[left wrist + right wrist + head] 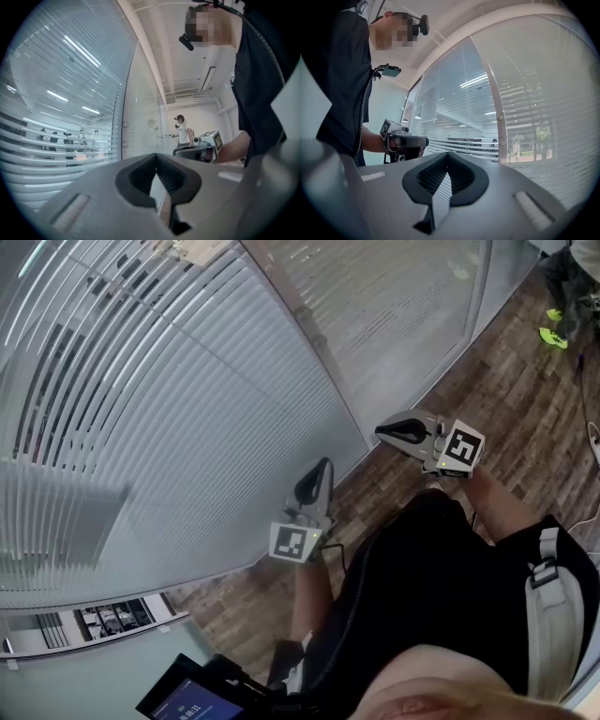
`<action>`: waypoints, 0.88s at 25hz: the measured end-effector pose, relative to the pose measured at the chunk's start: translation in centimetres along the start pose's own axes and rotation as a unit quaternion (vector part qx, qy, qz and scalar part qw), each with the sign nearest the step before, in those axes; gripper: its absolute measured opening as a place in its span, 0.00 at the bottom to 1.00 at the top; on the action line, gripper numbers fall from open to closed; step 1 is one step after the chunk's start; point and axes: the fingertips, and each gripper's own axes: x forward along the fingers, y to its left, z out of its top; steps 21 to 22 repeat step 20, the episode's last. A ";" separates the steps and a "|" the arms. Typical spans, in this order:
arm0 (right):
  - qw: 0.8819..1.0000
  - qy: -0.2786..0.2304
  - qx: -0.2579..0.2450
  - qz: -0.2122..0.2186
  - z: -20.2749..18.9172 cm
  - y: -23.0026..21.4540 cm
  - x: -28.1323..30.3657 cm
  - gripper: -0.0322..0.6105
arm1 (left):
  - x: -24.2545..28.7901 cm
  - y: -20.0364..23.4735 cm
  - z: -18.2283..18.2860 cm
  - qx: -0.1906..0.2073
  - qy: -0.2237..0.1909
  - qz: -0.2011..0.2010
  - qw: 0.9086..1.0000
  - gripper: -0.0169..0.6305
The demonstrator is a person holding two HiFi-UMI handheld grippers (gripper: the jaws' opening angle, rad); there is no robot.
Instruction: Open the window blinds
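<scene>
The window blinds (187, 409) fill the upper left and centre of the head view, hanging behind a glass wall. They are pale grey horizontal slats. At the far upper left the slats are tilted enough to leave dark gaps, while the wide stretch towards the centre looks flat and closed. A slanted frame post (309, 324) splits this panel from another slatted panel at the upper right.

In the left gripper view the blinds (61, 117) take up the left half of the frame. The lower slats let a room show through, and the upper ones carry bright streaks of reflected ceiling light. In the right gripper view they (454, 108) cover the centre and right of the frame, with trees dimly visible through the slats at the right.

The left gripper (319, 474) sits at the centre of the head view, pointing up the frame towards the foot of the blinds but apart from them. Its own view shows its jaws (156, 157) together with nothing between them. The right gripper (389, 432) is up and to the right of it, pointing left towards the glass and also not touching it. Its jaws (447, 154) are pressed together and empty.

Below both lies a wood-plank floor (525, 427). A second person (180, 131) stands far off, right of centre in the left gripper view.
</scene>
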 end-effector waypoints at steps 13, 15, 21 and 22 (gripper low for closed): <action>1.000 0.022 -0.002 0.007 -0.9 0.0 0.3 0.06 | 0.1 0.6 0.0 0.002 0.002 0.005 1.000 0.03; 1.000 0.022 -0.002 0.010 -0.9 0.1 0.4 0.06 | 0.0 0.7 -0.1 0.002 0.002 0.007 1.000 0.03; 1.000 0.023 -0.004 0.012 -0.9 0.3 0.7 0.06 | -0.1 0.8 -0.2 -0.001 0.003 0.010 1.000 0.03; 1.000 0.023 -0.004 0.012 -0.9 0.3 0.7 0.06 | -0.1 0.8 -0.2 -0.001 0.003 0.010 1.000 0.03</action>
